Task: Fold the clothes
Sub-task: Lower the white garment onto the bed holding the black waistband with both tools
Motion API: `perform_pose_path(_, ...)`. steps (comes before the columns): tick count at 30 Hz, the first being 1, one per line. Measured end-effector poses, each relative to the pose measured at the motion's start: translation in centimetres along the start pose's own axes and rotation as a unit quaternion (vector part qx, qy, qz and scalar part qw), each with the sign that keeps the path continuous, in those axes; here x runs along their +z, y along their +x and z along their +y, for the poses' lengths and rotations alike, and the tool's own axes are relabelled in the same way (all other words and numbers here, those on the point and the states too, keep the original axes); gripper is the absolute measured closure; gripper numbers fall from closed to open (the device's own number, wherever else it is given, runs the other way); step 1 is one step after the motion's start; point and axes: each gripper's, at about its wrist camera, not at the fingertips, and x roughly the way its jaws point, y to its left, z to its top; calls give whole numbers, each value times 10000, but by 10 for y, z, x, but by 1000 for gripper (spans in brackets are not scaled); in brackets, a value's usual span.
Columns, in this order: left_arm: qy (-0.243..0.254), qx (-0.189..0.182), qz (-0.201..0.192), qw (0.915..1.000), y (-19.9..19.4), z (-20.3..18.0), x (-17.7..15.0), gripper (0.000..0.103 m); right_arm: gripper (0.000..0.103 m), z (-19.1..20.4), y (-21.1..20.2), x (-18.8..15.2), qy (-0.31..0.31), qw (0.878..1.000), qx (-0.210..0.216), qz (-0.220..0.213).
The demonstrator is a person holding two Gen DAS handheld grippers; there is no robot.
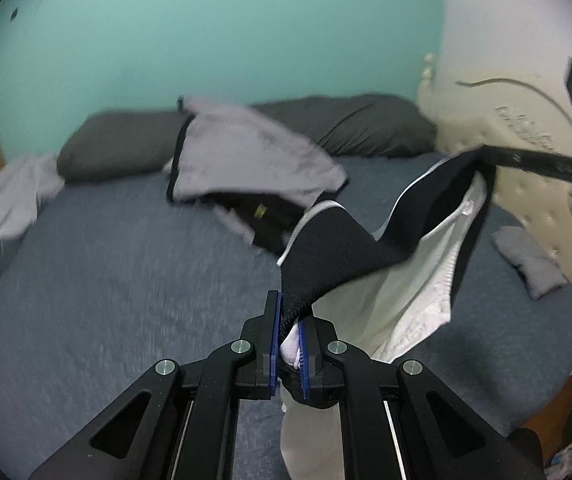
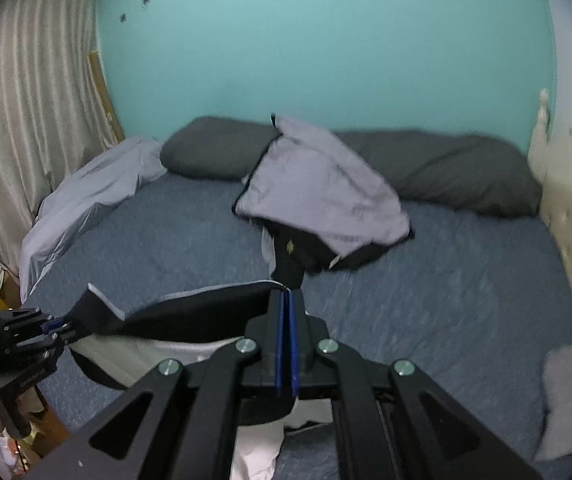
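Blue pads of the left gripper [image 1: 289, 334] sit nearly closed on a bunched corner of the garment [image 1: 350, 248], black outside with a white lining. From there the cloth stretches up and right to the right gripper [image 1: 486, 156], seen only at the edge of that view. In the right wrist view the right gripper [image 2: 287, 344] has its pads pressed almost together, with the garment's black edge [image 2: 206, 304] pinched at their tip; the left gripper [image 2: 56, 326] holds the far corner at the lower left. So both tools grip the piece by 2 corners, and it hangs between them above the near part of the bed [image 2: 446, 280].

Judging by this, the step in hand is spreading the garment and bringing it down flat, ahead of the first fold. Next, the move calls for keeping the top edge taut and level and landing it on bare sheet, short of the grey pile [image 2: 326, 192] by the pillows [image 2: 446, 172], before either grip lets go.
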Motion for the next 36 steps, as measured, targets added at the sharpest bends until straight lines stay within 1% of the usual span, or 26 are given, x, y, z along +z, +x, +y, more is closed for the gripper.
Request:
perform_pose_path(8, -265, 134, 665, 9973, 87, 17, -42, 94, 101, -17, 96, -60, 160, 9970, 211, 729)
perform_pose_path(14, -363, 162, 1294, 9908, 154, 28, -86, 94, 101, -33, 162, -116, 409, 9904, 353, 1271)
perform_pose_path(18, -458, 134, 1526, 9871, 185, 34, -113, 94, 101, -42, 188, -151, 528, 9873, 460, 1424)
perform_pose_path(21, -490, 79, 1615, 9856, 198, 35, -128, 93, 101, -50, 203, -174, 701, 9851, 540, 1476)
perform_pose_path(24, -305, 100, 1635, 9860, 205, 35, -139, 81, 101, -56, 207, -189, 831, 9849, 599, 1394)
perform_pose_path(26, -145, 85, 1601, 9870, 204, 35, -143, 66, 100, -60, 208, -195, 892, 9853, 625, 1318)
perform_pose_path(28, -4, 77, 1472, 9891, 198, 36, -141, 58, 100, -63, 208, -202, 964, 9856, 669, 1218)
perform_pose_path(33, 223, 87, 1181, 9927, 193, 39, -129, 52, 100, -70, 207, -220, 1189, 9851, 782, 970)
perform_pose_path(34, 247, 19, 1168, 9928, 196, 39, -127, 50, 100, -70, 207, -224, 1227, 9849, 797, 926)
perform_pose_path(36, 280, -175, 1179, 9925, 202, 37, -124, 49, 99, -72, 207, -231, 1326, 9836, 861, 865)
